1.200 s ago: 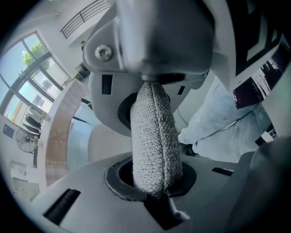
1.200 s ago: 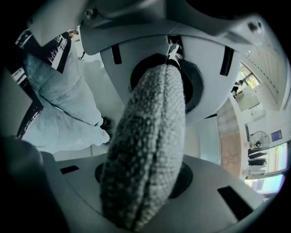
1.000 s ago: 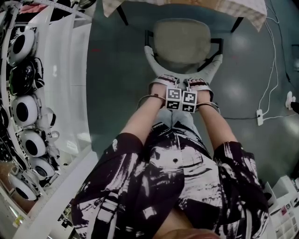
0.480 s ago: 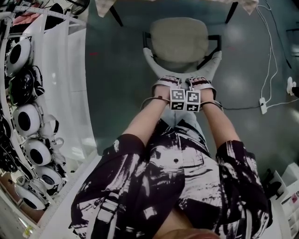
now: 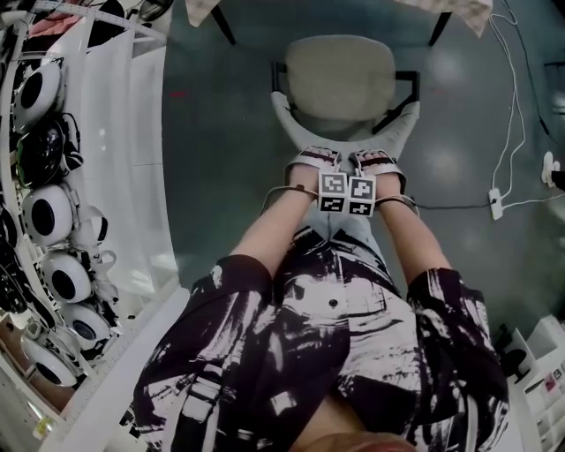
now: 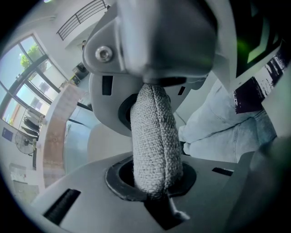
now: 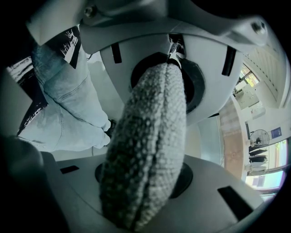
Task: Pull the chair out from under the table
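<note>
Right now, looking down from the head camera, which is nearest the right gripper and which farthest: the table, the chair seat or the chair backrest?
1. The chair backrest: the right gripper is clamped on its top edge, right of the middle.
2. The chair seat: just beyond the backrest, toward the table.
3. The table: farthest, its cloth edge at the top of the view, past the seat.

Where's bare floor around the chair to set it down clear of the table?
Bare floor lies left of the chair, up to the white shelving, and right of it, up to the cable and power strip. The shelving is crowded with round devices.
</note>
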{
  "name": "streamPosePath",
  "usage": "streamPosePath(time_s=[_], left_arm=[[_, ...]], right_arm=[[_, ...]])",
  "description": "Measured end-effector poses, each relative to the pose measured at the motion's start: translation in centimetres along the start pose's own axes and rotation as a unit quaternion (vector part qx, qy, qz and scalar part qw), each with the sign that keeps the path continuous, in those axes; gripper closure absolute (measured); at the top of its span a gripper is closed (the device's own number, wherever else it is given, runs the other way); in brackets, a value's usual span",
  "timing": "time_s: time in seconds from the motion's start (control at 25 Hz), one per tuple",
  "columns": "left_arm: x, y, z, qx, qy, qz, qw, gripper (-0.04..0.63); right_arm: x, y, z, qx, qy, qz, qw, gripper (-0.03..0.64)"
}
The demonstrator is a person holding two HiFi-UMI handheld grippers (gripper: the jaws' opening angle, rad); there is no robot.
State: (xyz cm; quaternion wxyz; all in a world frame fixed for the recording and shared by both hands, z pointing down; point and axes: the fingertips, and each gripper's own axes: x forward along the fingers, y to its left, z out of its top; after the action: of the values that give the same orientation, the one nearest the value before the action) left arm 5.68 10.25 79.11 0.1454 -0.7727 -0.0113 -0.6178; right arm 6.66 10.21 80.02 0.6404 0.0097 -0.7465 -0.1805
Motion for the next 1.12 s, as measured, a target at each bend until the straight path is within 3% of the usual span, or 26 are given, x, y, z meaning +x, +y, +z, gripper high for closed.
streamPosePath(time_s=[0.28,0.36,0.52,0.84,0.92,1.0,1.04,1.12], left_arm=[[0.1,0.0,-0.2,-0.004,-0.009,0.004,0.9999,0.537],[-0.1,0.1,-0.1,-0.017,-0.015,0.010,0.9997,0.511],[-1.2,0.8,-0.3,-0.044,-0.023,0.021,0.9985,0.459],[-9.0,1.0,-1.7,-0.096,-0.070,0.052,0.9915,0.442],[-12.5,2.3,-1.7,-0.127,-0.101,0.085,0.9831,0.472],[-16.8,4.7,-1.4,-0.172,-0.144,0.124,0.9667,0.479],[-19.1,6.1,-1.1,-0.202,-0.172,0.139,0.9541,0.482],[-24.1,9.4,-0.3,-0.268,-0.240,0.167,0.9180,0.491]], right_arm=[[0.1,-0.2,0.3,0.001,-0.003,-0.013,1.000,0.473],[-0.2,-0.1,0.3,0.006,-0.007,-0.016,1.000,0.436],[-2.1,-0.6,0.3,0.022,-0.030,-0.034,0.999,0.436],[-9.7,-2.1,0.1,0.070,-0.100,-0.075,0.990,0.430],[-12.3,-2.8,0.0,0.094,-0.121,-0.092,0.984,0.418],[-15.8,-4.6,0.2,0.130,-0.153,-0.123,0.972,0.439],[-17.9,-6.1,0.4,0.154,-0.173,-0.143,0.962,0.440],[-23.1,-10.0,0.9,0.207,-0.217,-0.188,0.935,0.448]])
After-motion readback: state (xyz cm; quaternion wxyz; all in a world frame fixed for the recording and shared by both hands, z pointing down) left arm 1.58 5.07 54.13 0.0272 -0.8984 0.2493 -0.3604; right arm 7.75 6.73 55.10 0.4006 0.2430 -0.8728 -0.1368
